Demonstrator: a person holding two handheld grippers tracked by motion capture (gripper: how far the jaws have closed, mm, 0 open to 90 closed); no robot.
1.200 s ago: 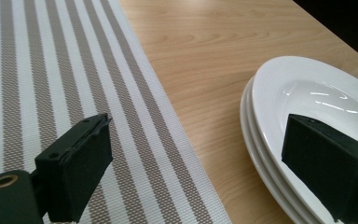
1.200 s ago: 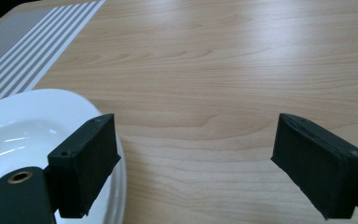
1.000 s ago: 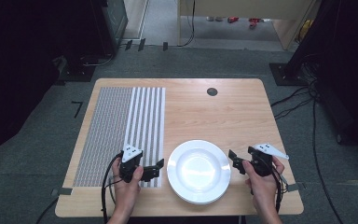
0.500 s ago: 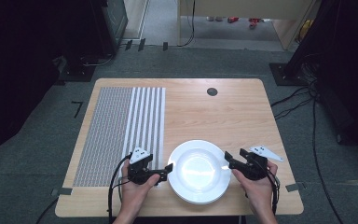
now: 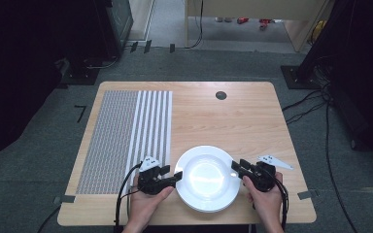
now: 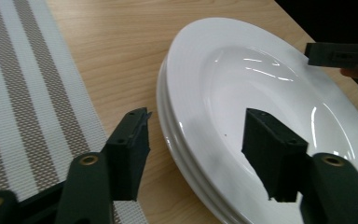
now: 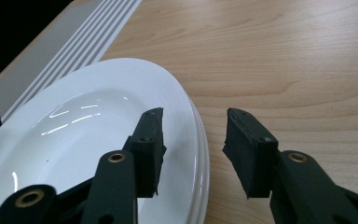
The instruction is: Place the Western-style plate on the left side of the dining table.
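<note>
White and glossy, the plate (image 5: 206, 177) sits on the near half of the light wooden table (image 5: 233, 116), close to the front edge and between the person's two hands. In the gripper views a second rim shows under the first, so it looks like two plates stacked. No brand, label or readable writing shows on the plate, the table or the tools.

The left hand-held gripper (image 5: 176, 177) lies at the plate's left edge. In the left gripper view its jaws straddle the rim (image 6: 186, 140): one jaw is out over the bare wood beside the plate, the other over the plate's inner face. The jaws have just been closing, with the rim between them, but a gap still shows on both sides and the pads do not press on it, so nothing is grasped.

The right hand-held gripper (image 5: 235, 168) is at the plate's right edge. In the right gripper view one jaw hangs over the white surface just inside the rim (image 7: 198, 135) and the other over the wood outside it. These jaws have also just been closing around the rim, and they too stand apart from it, unclenched.

A striped woven placemat (image 5: 126, 133), grey with white bands, covers the left part of the table, its near corner just beside the left hand. A small dark round hole cover (image 5: 221, 95) sits near the far edge.
</note>
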